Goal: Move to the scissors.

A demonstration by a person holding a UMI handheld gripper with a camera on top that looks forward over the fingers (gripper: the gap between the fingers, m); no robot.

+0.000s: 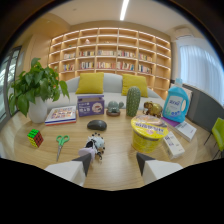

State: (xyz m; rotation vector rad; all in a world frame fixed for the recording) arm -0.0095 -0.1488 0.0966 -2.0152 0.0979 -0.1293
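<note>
The scissors [61,143] with green handles lie flat on the wooden table [117,167], ahead of my fingers and off to the left, blades pointing toward me. My gripper [115,162] is open, its two dark fingertips [84,163] apart with nothing between them. A small black-and-white toy [94,145] sits just beyond the left fingertip, to the right of the scissors.
A Rubik's cube [35,137] lies left of the scissors. A dark mouse [96,125], yellow bowl tub [148,133], white boxes [173,145], blue detergent bottle [175,104], cactus [132,101], purple box [90,105], book [61,115] and potted plant [36,92] crowd the table.
</note>
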